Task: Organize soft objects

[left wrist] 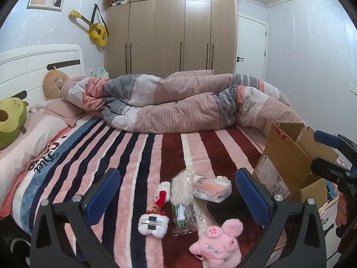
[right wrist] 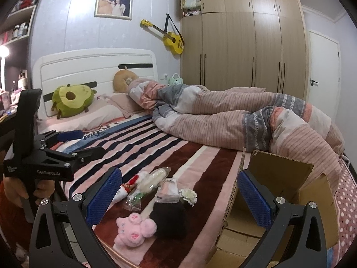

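Observation:
Small soft things lie on the striped blanket near the bed's front edge: a pink plush [left wrist: 215, 242] [right wrist: 133, 229], a white and red plush [left wrist: 152, 222], a white kitty plush [left wrist: 162, 193], a bagged white plush [left wrist: 183, 197] [right wrist: 150, 182], a wrapped pink pack [left wrist: 212, 188] [right wrist: 169, 189], a white flower [right wrist: 189, 195] and a black soft item [right wrist: 170, 217]. An open cardboard box [left wrist: 287, 167] [right wrist: 279, 189] stands to their right. My left gripper [left wrist: 177, 197] [right wrist: 78, 141] is open above the pile. My right gripper [right wrist: 179, 197] [left wrist: 323, 151] is open, between pile and box.
A rumpled striped duvet [left wrist: 178, 105] lies across the far half of the bed. An avocado pillow [right wrist: 71, 99] and a tan cushion [right wrist: 123, 79] rest at the white headboard [right wrist: 96, 64]. A wardrobe [left wrist: 171, 26], a yellow guitar [left wrist: 98, 32] and a door [left wrist: 251, 44] are behind.

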Demonstrator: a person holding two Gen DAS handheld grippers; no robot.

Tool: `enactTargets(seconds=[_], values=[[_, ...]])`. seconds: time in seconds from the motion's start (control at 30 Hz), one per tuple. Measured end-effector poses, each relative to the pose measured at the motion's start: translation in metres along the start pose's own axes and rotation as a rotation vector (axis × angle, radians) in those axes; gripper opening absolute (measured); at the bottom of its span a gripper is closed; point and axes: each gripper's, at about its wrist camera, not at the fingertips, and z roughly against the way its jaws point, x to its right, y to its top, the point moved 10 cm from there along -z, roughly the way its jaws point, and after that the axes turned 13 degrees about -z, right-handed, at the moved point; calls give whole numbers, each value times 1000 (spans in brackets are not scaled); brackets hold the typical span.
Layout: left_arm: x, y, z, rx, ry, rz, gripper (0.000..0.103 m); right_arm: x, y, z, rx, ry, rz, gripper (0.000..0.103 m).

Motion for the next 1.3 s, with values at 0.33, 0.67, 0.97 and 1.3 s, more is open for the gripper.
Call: enactTargets(seconds=[0.33, 0.67, 0.97, 1.3], values=[[-5, 2, 5, 3, 6, 4, 103, -1, -1, 0, 0, -4, 2, 103], [-5, -1, 3, -2, -5, 10, 103, 0, -2, 1, -8, 6, -11, 103], [-4, -1, 1, -1, -5, 8, 103, -2, -2, 2, 10, -17, 6, 103], [-9, -2, -1, 16, -43, 13, 103, -18, 2, 6, 62, -71, 62, 103]])
